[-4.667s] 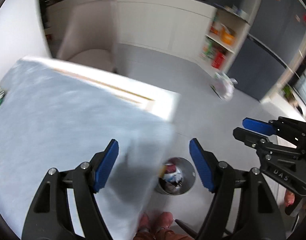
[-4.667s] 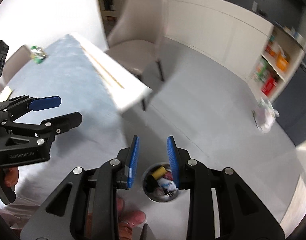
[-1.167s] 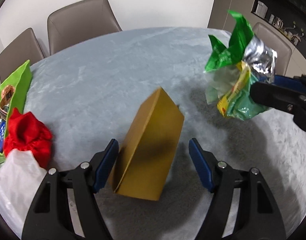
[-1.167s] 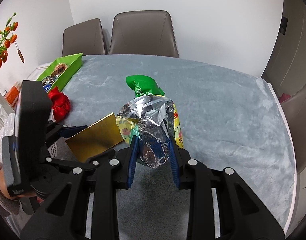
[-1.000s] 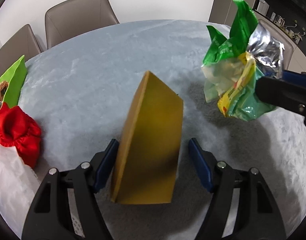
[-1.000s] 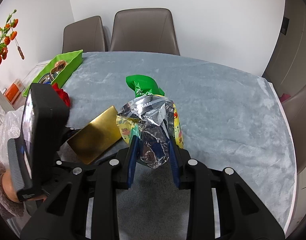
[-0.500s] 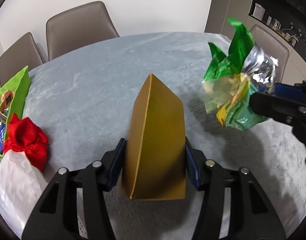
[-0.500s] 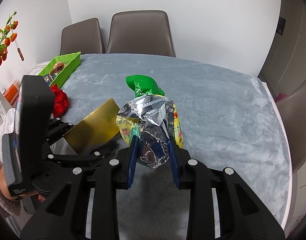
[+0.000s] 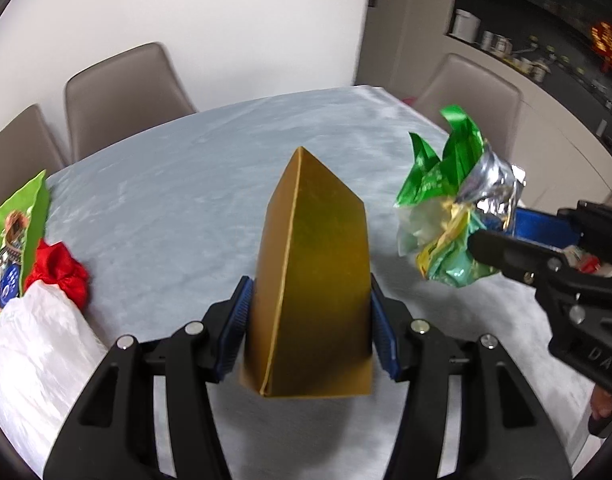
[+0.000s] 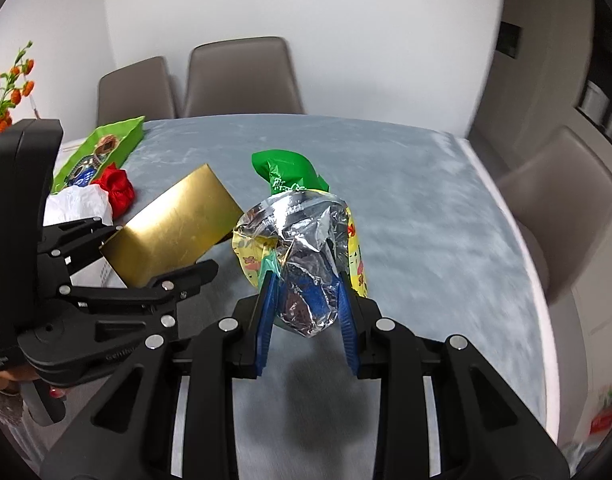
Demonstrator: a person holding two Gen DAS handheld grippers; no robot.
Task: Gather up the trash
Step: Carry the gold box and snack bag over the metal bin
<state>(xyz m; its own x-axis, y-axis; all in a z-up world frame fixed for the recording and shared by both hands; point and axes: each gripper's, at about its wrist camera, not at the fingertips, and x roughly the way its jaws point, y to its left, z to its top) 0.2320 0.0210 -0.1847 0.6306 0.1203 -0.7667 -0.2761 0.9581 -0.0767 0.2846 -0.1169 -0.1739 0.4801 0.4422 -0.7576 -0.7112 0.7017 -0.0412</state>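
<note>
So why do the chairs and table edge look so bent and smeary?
Fisheye lenses curve the table rim in both wrist views; motion blur smears the chairs and the right wrist view's edges, while the gold box and crumpled wrappers stay sharp.

right gripper (image 10: 306,312) clamps crumpled wrappers (image 10: 302,248); left gripper (image 10: 158,256) grips gold box (image 10: 174,226).

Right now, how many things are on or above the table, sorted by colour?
Gold: 1, the box in the left gripper.
Green and silver: 1, the bunch of wrappers in the right gripper.
Green: 1, the tray.
Red: 1, the cloth.
White: 1, the plastic bag.
Total: 5.
</note>
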